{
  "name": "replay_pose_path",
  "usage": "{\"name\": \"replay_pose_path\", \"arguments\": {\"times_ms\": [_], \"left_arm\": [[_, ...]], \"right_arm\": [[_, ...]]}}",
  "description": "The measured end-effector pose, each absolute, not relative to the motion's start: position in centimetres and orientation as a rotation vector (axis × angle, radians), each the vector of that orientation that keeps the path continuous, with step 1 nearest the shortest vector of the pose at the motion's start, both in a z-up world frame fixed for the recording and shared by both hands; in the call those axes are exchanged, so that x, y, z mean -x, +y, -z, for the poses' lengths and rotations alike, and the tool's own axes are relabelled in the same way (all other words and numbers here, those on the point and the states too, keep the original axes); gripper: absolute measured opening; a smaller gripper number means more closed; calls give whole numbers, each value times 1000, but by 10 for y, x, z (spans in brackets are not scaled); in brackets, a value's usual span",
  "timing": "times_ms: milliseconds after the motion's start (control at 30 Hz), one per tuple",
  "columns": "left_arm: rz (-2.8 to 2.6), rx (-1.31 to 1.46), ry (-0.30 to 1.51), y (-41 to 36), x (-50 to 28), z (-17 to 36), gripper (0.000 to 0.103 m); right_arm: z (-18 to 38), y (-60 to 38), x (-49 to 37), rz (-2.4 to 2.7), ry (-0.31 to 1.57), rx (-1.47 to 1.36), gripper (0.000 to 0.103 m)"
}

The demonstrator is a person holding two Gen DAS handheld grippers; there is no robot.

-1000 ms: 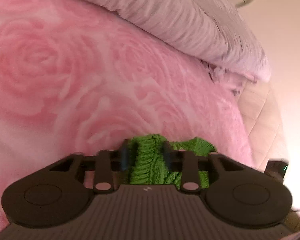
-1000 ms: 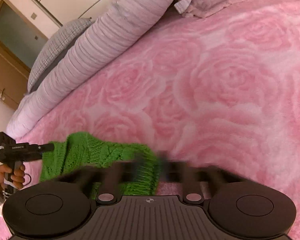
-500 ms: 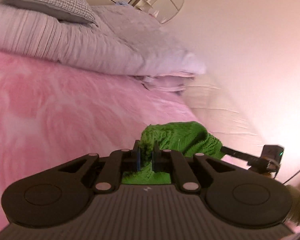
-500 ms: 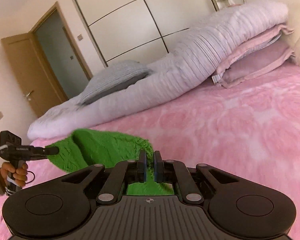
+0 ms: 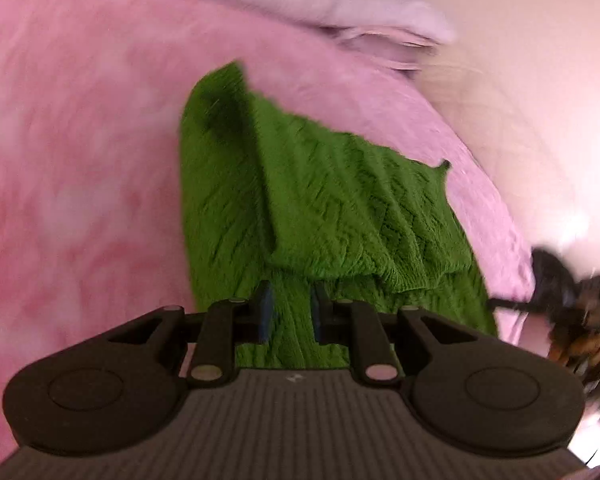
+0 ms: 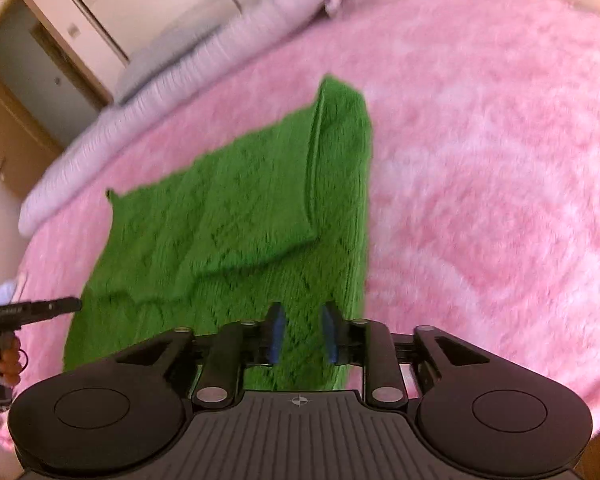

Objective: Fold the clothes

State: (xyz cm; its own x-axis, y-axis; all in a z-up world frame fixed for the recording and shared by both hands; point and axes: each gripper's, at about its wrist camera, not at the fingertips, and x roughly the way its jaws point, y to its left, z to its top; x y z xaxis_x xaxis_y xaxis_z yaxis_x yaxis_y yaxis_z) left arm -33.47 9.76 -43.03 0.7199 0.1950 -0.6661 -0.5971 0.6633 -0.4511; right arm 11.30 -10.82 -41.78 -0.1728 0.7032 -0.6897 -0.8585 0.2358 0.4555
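Spreading the green sweater (image 6: 236, 216) at centre frame on the pink bed (image 6: 480, 160), one panel doubled over. Left claw (image 5: 288, 312) and right claw (image 6: 302, 332) parted, gripping nothing. Smoothing evenly before folding again.

We cannot tell the right tongs (image 5: 500, 303) state at the blurred frame edge; the green knit sweater's (image 5: 324, 200) near hem hides behind the left tongs (image 5: 288, 312) body.
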Motion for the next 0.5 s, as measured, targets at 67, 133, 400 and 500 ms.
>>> {"name": "replay_pose_path", "arguments": {"times_ms": [67, 133, 400, 500], "left_arm": [[-449, 584, 621, 88, 328, 432, 18], [-415, 460, 621, 75, 324, 437, 20], [-408, 127, 570, 6, 350, 449, 24], [-431, 56, 564, -11, 353, 433, 27]], "right_arm": [[426, -111, -110, -1424, 1018, 142, 36], [435, -111, -107, -1445, 988, 112, 39], [424, -156, -87, -1361, 920, 11, 40], [403, -178, -70, -1308, 950, -23, 40]]}}
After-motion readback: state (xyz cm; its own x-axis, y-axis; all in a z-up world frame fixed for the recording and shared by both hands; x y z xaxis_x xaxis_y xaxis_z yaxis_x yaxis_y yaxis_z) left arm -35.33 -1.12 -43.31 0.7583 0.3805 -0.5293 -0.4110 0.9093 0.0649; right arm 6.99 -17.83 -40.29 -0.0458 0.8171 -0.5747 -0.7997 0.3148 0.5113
